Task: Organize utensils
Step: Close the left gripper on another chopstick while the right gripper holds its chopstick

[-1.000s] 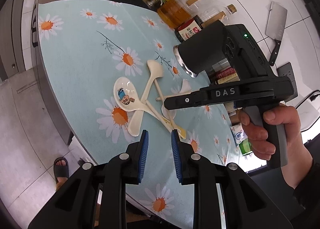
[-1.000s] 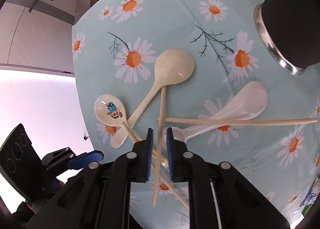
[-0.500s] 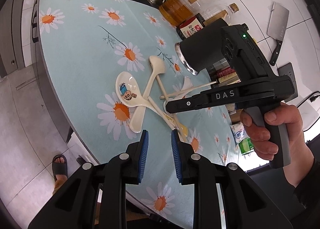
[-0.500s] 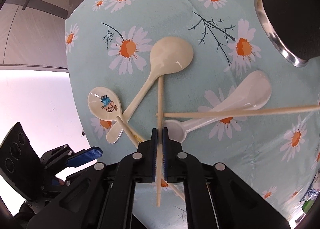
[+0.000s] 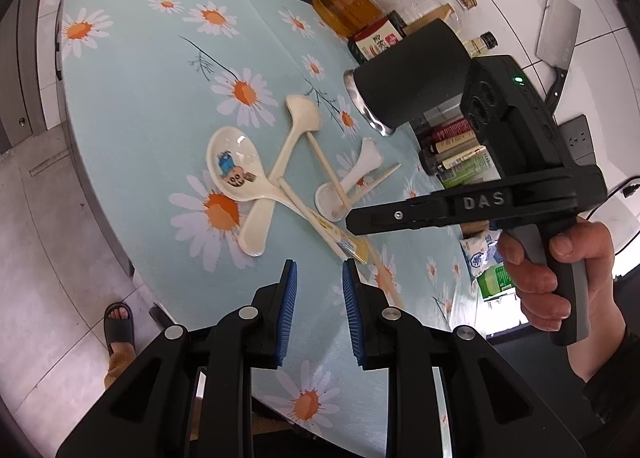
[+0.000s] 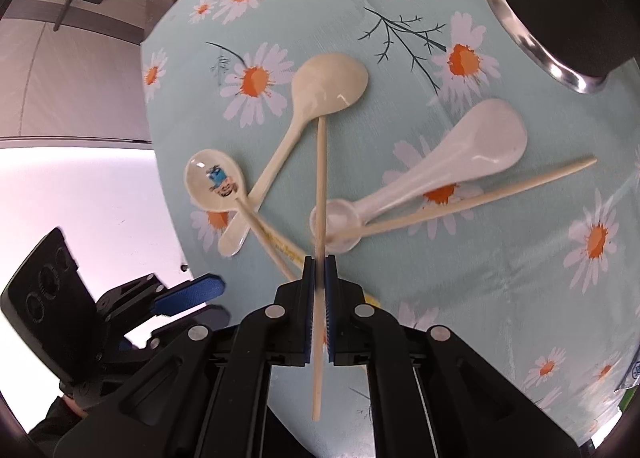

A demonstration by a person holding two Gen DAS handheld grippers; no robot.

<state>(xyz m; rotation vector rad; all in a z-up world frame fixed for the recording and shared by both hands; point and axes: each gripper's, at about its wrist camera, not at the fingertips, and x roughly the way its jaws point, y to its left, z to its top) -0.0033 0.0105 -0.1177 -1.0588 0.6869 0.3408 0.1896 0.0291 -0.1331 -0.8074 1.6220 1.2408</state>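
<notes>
Left wrist view: my left gripper [image 5: 319,278] hangs open, holding nothing, over the near edge of the daisy tablecloth [image 5: 132,70]. Spoons and chopsticks lie crossed beside a black cup [image 5: 412,78]; my right hand [image 5: 560,270] squeezes its handle.

Right wrist view: my right gripper [image 6: 319,270] is clamped on a chopstick [image 6: 320,178], tip touching the cream spoon [image 6: 320,94]. A second chopstick [image 6: 480,194] crosses under the white spoon [image 6: 448,174]; a cartoon spoon [image 6: 214,186] sits left.

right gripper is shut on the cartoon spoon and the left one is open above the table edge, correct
Not quite. The right gripper is shut on a chopstick, not the cartoon spoon, which lies free on the table, as the right wrist view shows. The left gripper is open.
</notes>
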